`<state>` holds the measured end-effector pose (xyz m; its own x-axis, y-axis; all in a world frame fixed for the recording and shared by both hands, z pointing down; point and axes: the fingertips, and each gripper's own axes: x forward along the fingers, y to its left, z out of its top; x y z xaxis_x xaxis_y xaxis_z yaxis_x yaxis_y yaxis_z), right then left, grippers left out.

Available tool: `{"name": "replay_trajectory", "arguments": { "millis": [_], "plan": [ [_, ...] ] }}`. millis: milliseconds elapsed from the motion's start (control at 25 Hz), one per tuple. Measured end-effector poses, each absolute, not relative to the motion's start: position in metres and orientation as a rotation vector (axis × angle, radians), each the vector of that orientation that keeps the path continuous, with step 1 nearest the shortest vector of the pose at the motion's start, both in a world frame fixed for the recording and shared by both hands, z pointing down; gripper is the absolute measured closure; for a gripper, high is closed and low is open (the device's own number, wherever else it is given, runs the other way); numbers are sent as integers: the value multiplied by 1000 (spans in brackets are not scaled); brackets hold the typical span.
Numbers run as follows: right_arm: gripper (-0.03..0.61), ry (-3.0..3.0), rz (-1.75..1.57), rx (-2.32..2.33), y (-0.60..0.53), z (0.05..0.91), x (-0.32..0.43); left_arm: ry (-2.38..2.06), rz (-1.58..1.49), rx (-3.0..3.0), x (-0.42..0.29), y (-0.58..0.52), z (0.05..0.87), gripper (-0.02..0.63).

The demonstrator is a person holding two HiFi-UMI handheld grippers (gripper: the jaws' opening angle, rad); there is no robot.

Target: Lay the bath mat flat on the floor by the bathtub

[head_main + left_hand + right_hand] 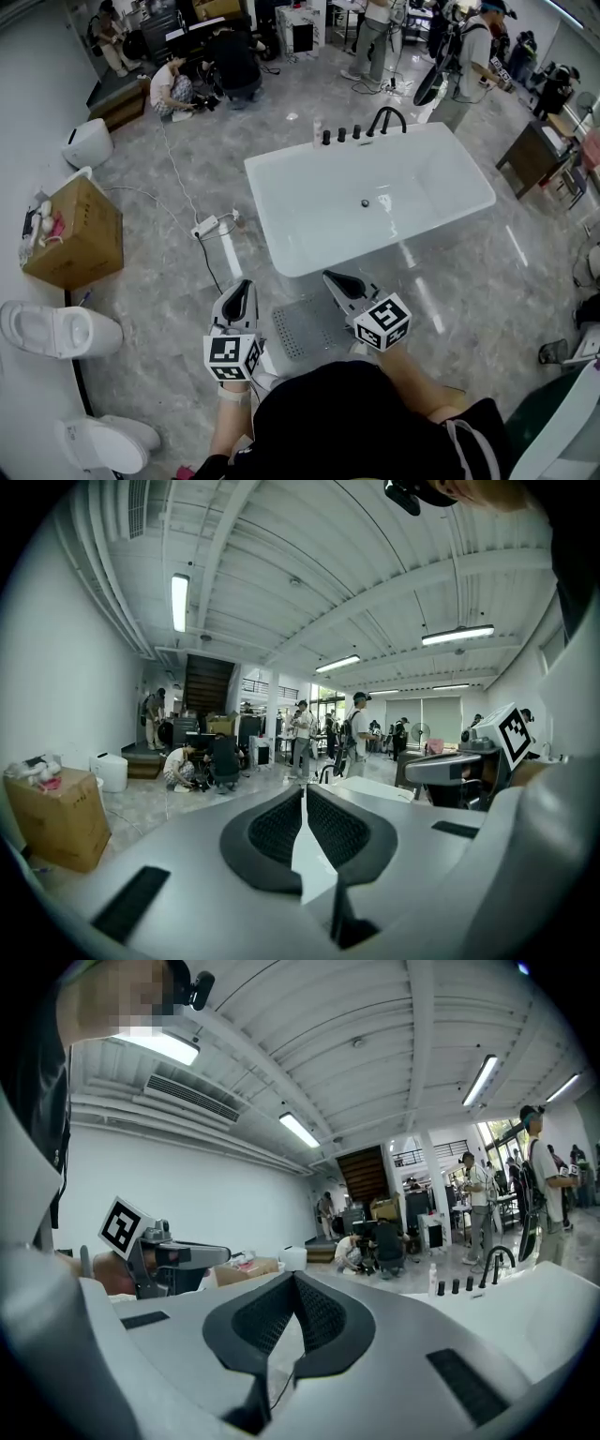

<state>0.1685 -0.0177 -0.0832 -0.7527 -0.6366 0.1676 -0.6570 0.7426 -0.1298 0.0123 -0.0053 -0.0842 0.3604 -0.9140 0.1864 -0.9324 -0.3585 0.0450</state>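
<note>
- Down on the floor point(450, 281), just beside the near wall of the bathtub point(274, 234), sits the bath mat point(302, 330). It's grey with a dotted, perforated-looking face. Its near end is hidden behind my own body in the head view, so I can't say if all of it lies flat.
- Left tongs point(244, 286) hang just left of the mat. Right tongs point(330, 277) are over its far right corner, near the tub wall. Neither seems to touch it.
- Both sets of tongs are pinched closed with nothing in them. Each gripper view shows the pads meeting at the tip and only the room beyond.
- Handling guess: it looks like a thin rubbery sheet, so light, floppy and not fragile. Lifted from one point it'll probably sag and fold on itself.
- The floor looks glossy, so the mat might skate when nudged, or its underside might grab and bunch. Can't tell from here.
- Where I'd grab: two corners of one short edge, one per tongs, pinching just the rim. Then I'd lower it so it rolls out flat alongside the tub.
</note>
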Motion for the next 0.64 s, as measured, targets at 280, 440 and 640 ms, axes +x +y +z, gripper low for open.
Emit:
{"name": "replay_trajectory", "arguments": {
  "millis": [280,440,640],
  "plan": [
    [554,-2838,229,1032,-12,-89,166,-1709,156,2453,6,2,-83,594],
    [554,-2846,233,1034,-11,-90,164,-1726,132,2437,-2,5,-82,594],
    [554,-2844,234,1035,-11,-93,159,-1712,152,2445,-5,6,-81,594]
  ]
}}
